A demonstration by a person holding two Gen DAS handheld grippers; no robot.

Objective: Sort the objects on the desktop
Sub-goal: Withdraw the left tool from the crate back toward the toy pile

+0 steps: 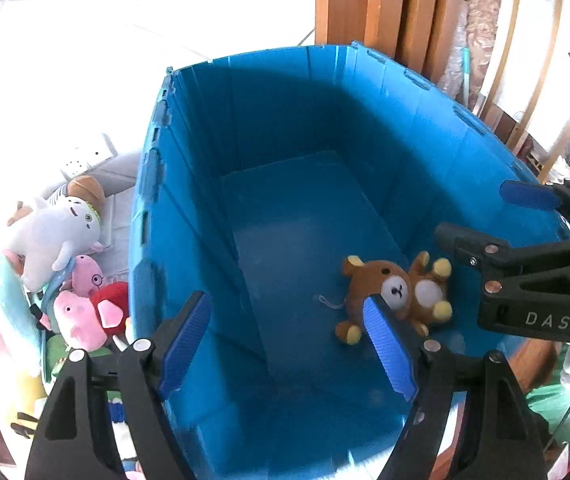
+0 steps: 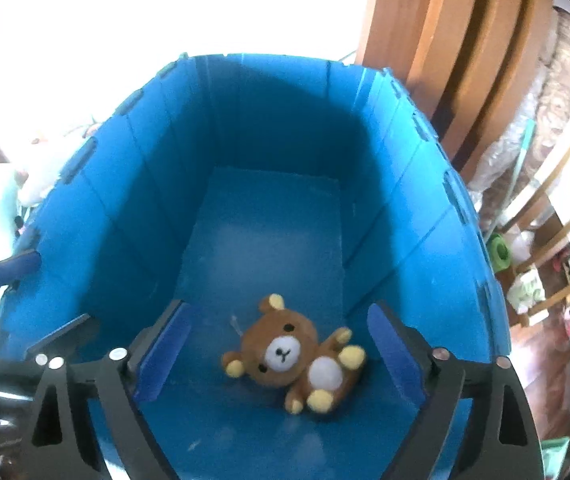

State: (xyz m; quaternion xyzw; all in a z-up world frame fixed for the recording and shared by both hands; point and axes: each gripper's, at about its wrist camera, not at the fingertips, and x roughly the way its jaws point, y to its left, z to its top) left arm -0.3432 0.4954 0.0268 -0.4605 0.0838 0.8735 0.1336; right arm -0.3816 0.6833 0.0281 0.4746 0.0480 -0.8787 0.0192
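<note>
Blue plastic is filling both wrist views: a deep blue bin [image 1: 285, 128] with ribbed walls is standing on a pale floor, seen from above. Going left to right in the left wrist view, a heap of plush toys [image 1: 65, 272] is lying outside the bin against its left wall, among them a white one, pink pig-like ones and a red one. Next, the left gripper [image 1: 287, 344] is hanging over the bin's near rim with its jaws standing wide and nothing between them; its blue ribbed pads [image 1: 185, 344] are touching nothing. Beyond its right pad, a brown teddy bear [image 1: 397, 292] is lying on its back on the bin's floor, near the right wall, its white belly and yellow paws facing up and a thin cord trailing from its head. Further right, the right gripper [image 1: 489, 216] is reaching in from the edge, its jaws also spread wide and empty, above the bin's right wall. Wooden boards [image 1: 385, 4] are leaning behind the bin.

In the right wrist view, the left gripper's finger [image 2: 13, 268] is showing at the far left edge, over the bin wall. The right gripper [image 2: 281, 348] is framing the bear [image 2: 297, 360] between its open fingers, the bear lying well below them on the bin floor, touched by neither pad.
</note>
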